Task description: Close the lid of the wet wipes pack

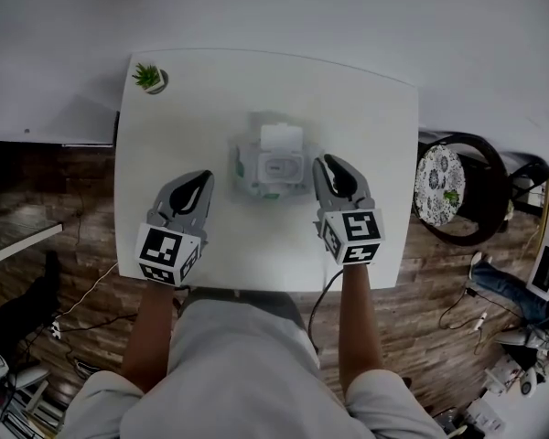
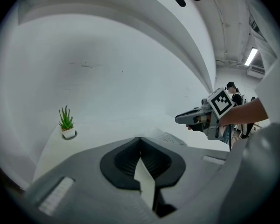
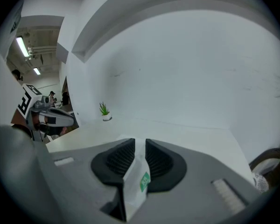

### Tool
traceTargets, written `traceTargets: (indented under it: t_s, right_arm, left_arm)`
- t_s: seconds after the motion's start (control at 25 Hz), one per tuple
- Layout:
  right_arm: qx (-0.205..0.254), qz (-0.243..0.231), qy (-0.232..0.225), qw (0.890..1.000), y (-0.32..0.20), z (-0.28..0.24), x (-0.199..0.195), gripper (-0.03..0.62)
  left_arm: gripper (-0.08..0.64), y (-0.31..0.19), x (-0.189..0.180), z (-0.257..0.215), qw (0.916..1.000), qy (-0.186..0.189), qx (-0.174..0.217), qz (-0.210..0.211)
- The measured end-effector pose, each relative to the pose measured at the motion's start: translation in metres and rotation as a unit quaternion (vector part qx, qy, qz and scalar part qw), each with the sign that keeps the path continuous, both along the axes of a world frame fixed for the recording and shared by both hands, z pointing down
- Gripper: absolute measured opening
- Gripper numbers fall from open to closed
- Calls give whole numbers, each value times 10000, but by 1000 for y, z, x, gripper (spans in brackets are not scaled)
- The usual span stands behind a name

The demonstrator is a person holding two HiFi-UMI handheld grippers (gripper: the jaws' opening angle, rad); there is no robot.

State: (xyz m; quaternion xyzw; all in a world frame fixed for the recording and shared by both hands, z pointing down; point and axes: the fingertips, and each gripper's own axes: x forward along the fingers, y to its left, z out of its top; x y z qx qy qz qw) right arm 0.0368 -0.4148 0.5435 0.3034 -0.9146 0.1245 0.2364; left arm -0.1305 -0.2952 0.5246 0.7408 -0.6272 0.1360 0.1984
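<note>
Standing half apart, fingers of the right gripper [image 1: 326, 161] frame the wet wipes pack's [image 1: 249, 168] edge, apparently without pinching it. Fingers of the left gripper [image 1: 205, 176] meet, empty. The pack lies mid-table [image 1: 183, 117] with its lid [image 1: 281, 137] raised. The body looks soft and light, so press the stiff flap's free edge.

— What is the table [image 1: 210, 108] top like?
— Smooth, matt white. The floor [image 1: 55, 273] round it is wood planks, dark and grainy.
— And the wipes pack [image 1: 245, 179]?
— Soft white plastic film with a faint sheen. Its lid [image 1: 281, 137] is hard white plastic, smooth.
— The tools?
— The left gripper [image 1: 201, 177] and the right gripper [image 1: 330, 161] are both matt grey plastic. Their black ribbed pads [image 3: 120, 158] look rubbery.
— Any cloth?
— The chair cushion [image 1: 439, 186] looks like printed cloth, and the person's trousers [image 1: 247, 355] are plain matt cloth.
</note>
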Motion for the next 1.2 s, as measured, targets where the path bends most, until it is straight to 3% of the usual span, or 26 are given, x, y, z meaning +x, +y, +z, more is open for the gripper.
traceTargets:
  t_s: [0.48, 0.76, 1.0, 1.2]
  right_arm:
    - [-278, -1092, 532, 9922, -31, 34, -41, 75]
    - [-326, -1920, 761, 9779, -42, 44, -57, 75]
    - [-475, -3165, 1144, 9405, -38, 43, -71, 75]
    - [-543, -3662, 1508, 9166, -42, 50, -77, 75]
  left_arm:
    - [6, -19, 14, 26, 9990, -11, -261, 350]
    - [6, -24, 19, 35, 9980, -165, -331, 515]
    - [6, -23, 25, 36, 9966, -295, -389, 659]
    - [6, -23, 31, 40, 9951, -407, -432, 785]
